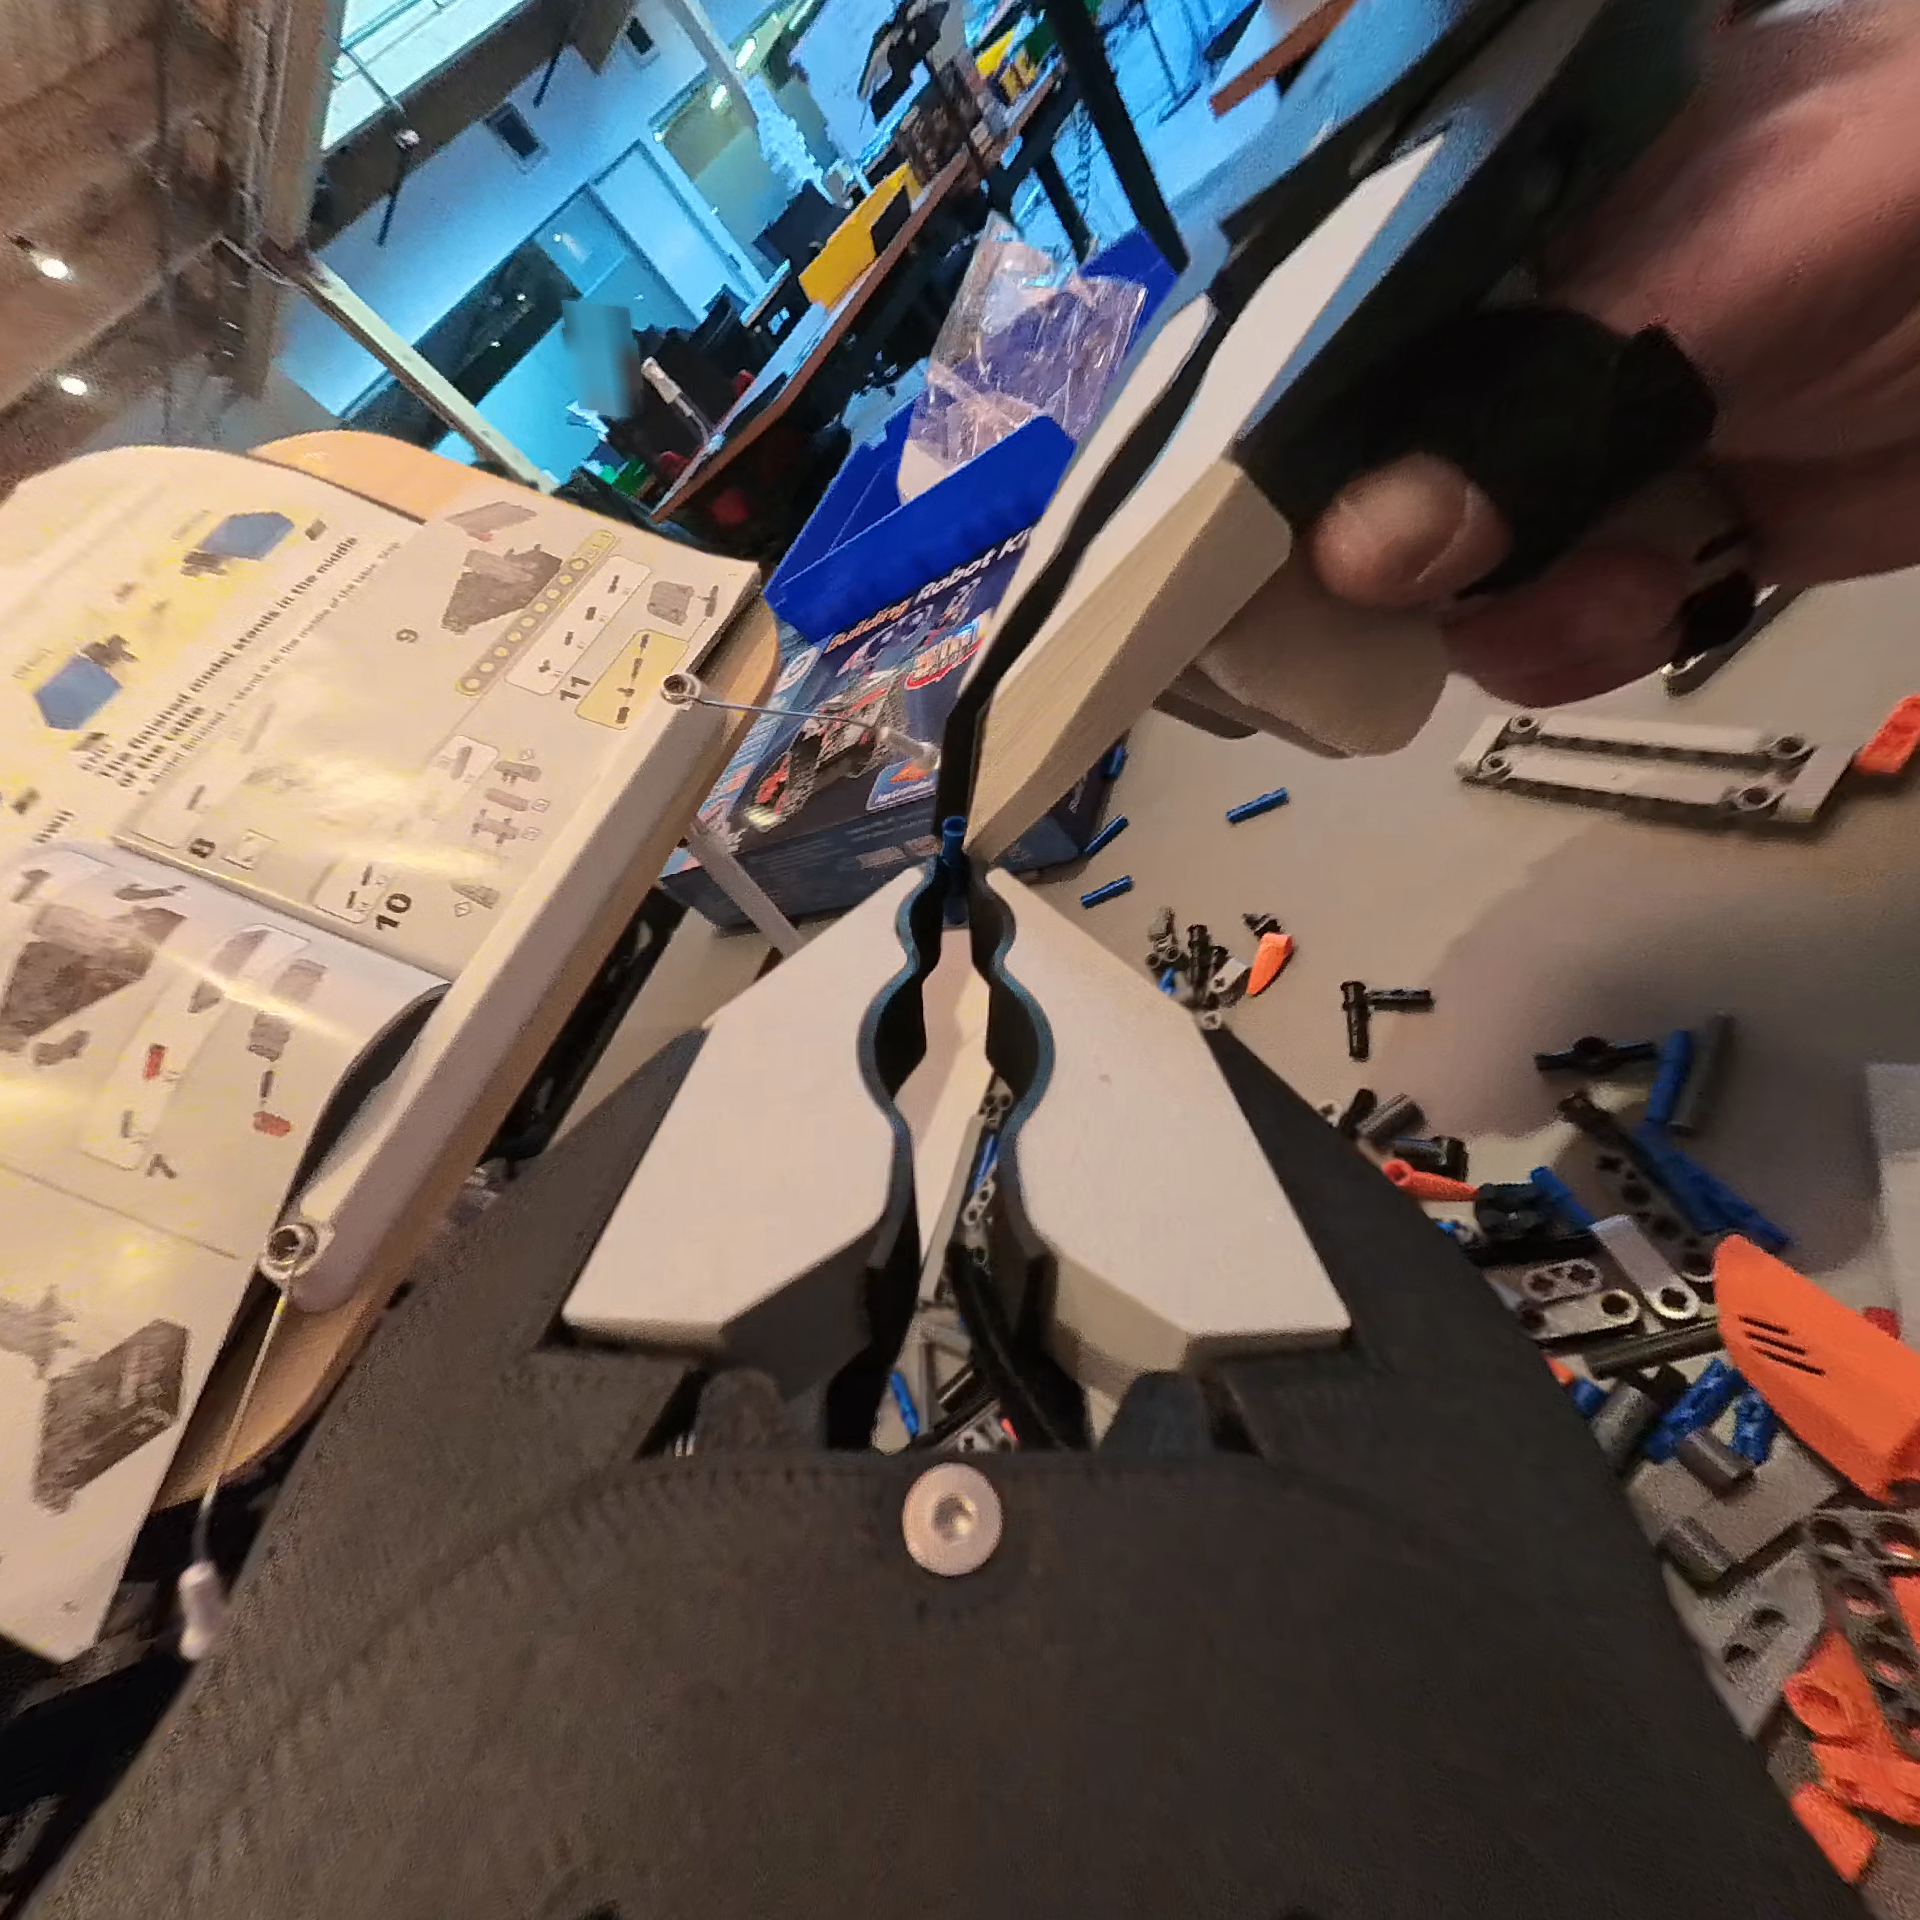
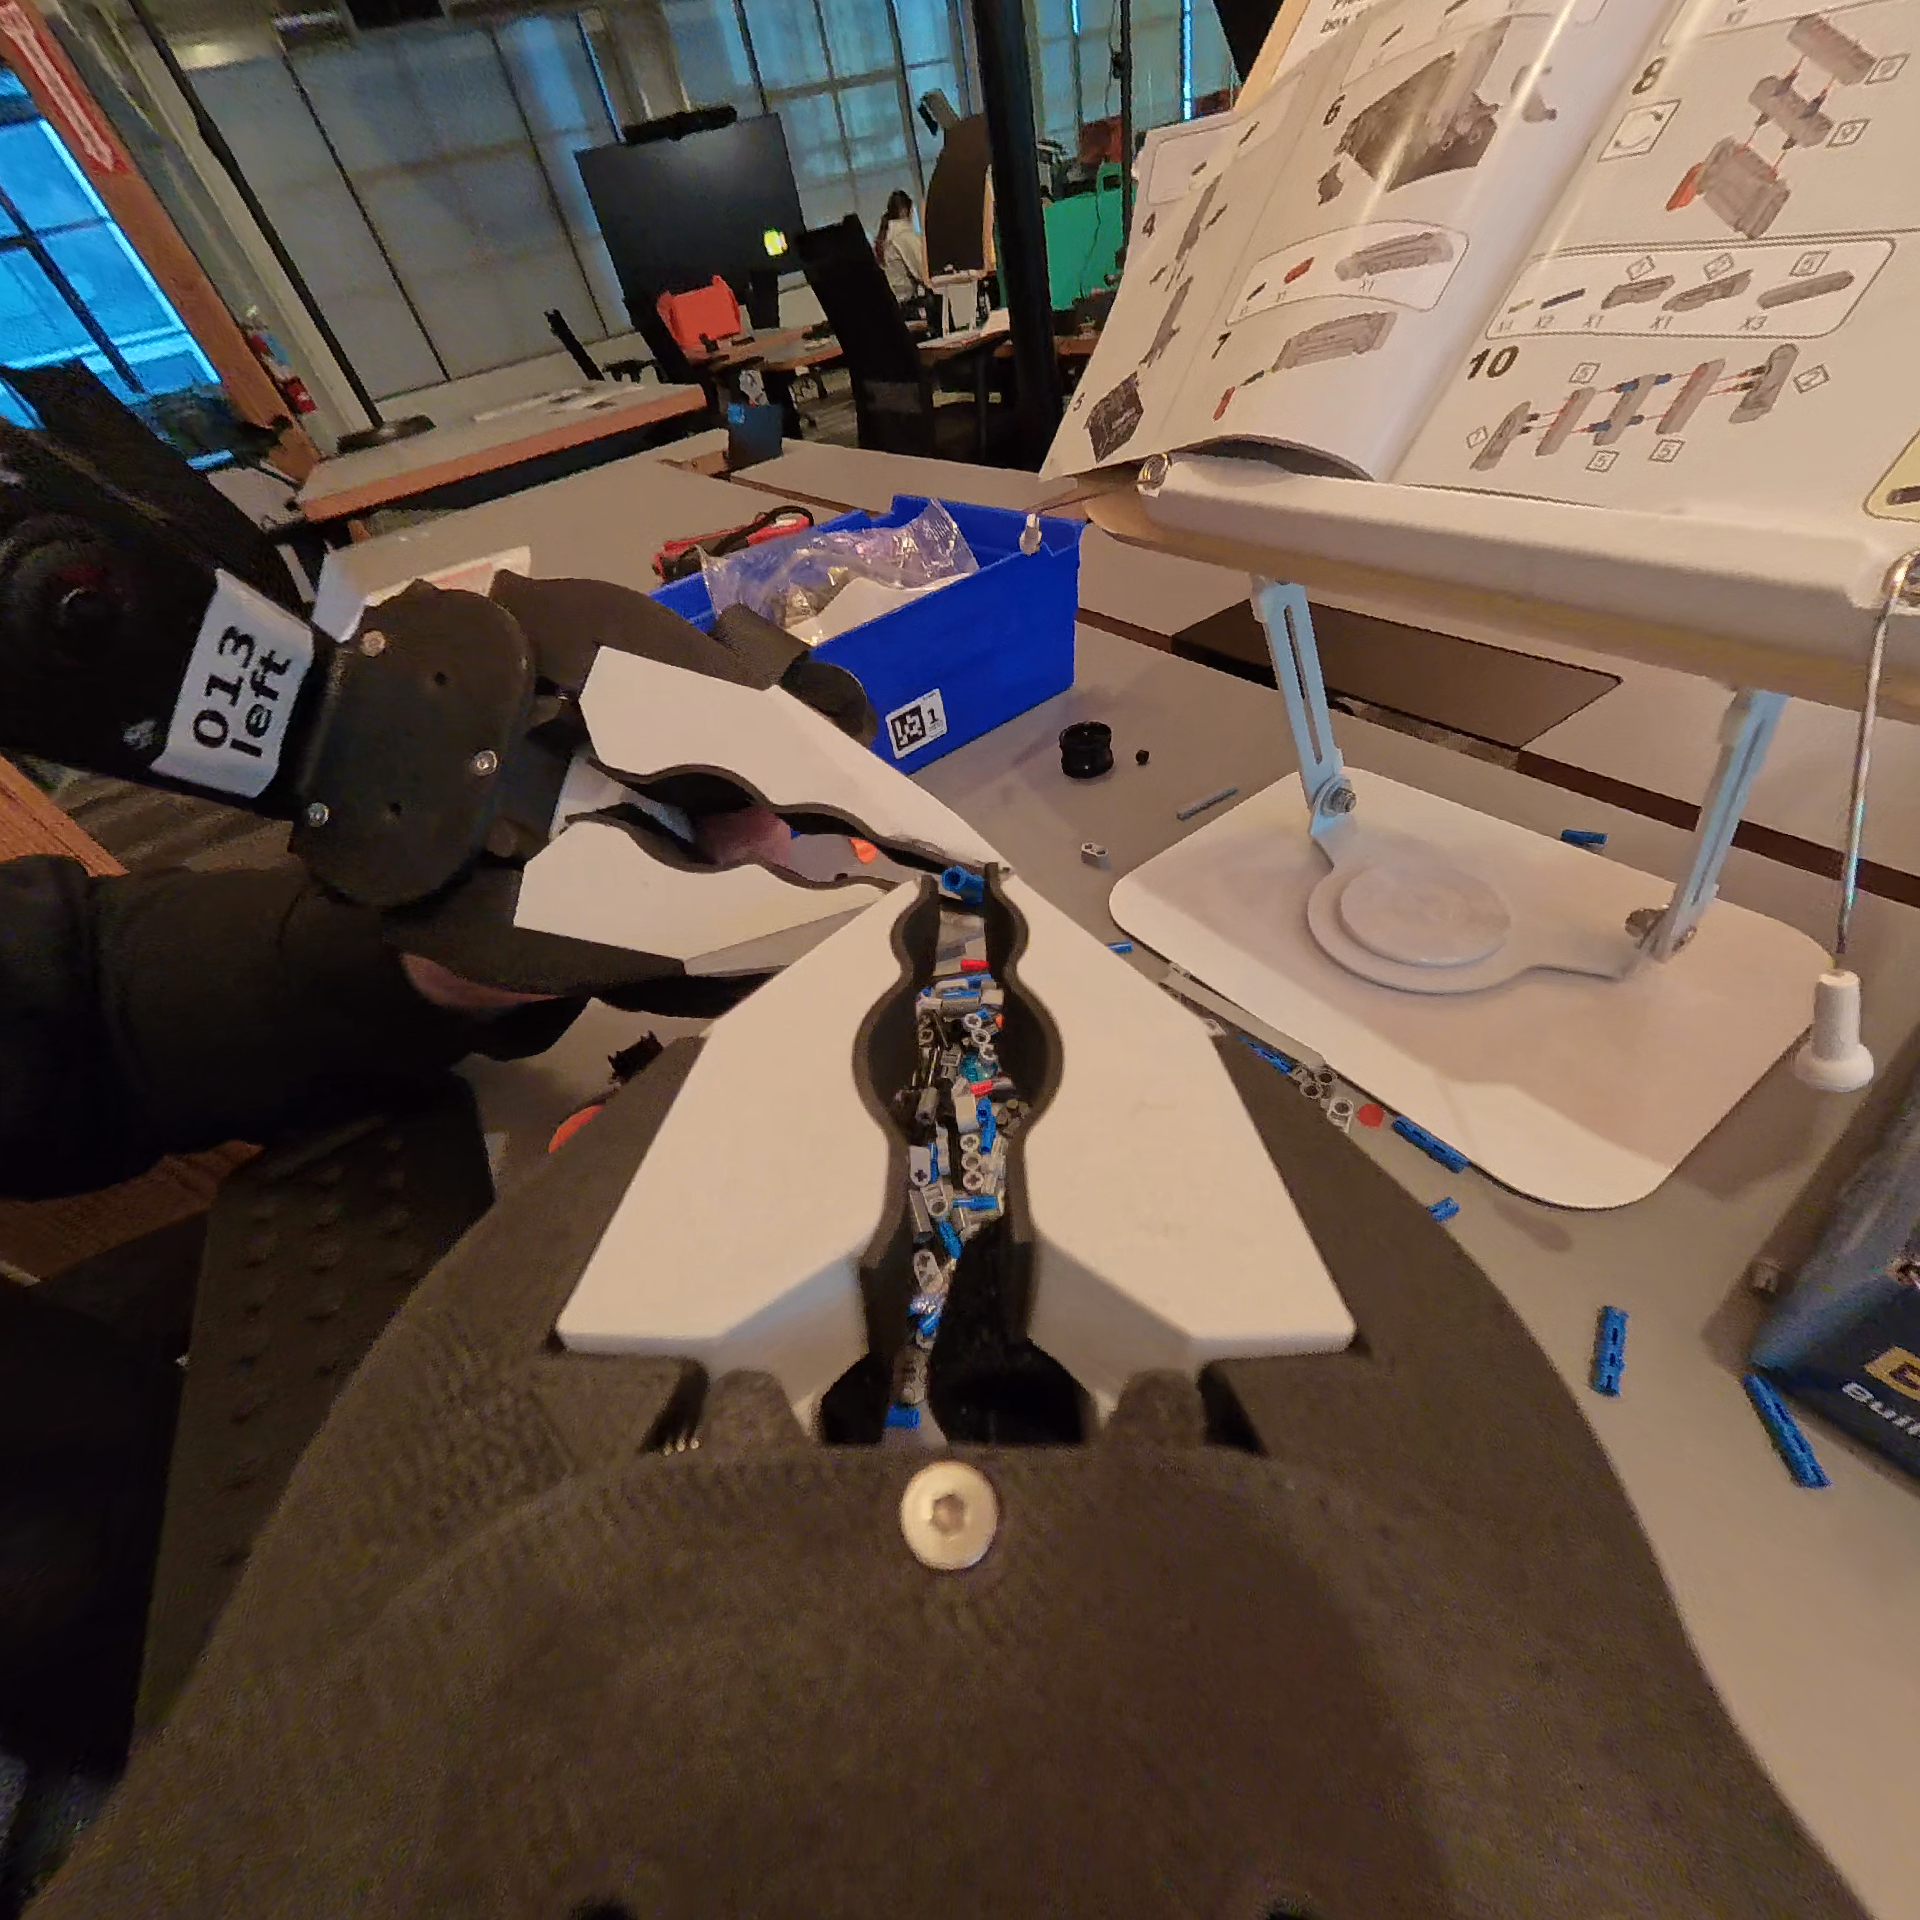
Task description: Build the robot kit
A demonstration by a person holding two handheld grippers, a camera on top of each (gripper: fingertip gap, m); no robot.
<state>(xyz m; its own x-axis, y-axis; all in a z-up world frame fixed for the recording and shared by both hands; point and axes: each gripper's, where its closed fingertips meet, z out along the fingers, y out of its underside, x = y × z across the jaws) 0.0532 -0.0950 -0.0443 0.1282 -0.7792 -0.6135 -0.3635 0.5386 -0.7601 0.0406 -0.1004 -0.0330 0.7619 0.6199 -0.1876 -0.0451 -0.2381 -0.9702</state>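
Pinching a small blue plastic pin (image 1: 953,868) at its tips, our left gripper (image 1: 954,883) is clenched on it above the grey table (image 1: 1455,904). We see our right gripper (image 2: 961,888) tip to tip with it, closed on the same pin's other end (image 2: 964,883). Loose blue, grey and orange building pieces (image 1: 1683,1226) litter the table below. An open instruction booklet (image 2: 1558,239) rests on a white tilted stand (image 2: 1455,997), with a blue plastic bin (image 2: 966,623) beyond.

Dim indoor light, blue daylight behind; fisheye edges bend, page glare, slight blur.
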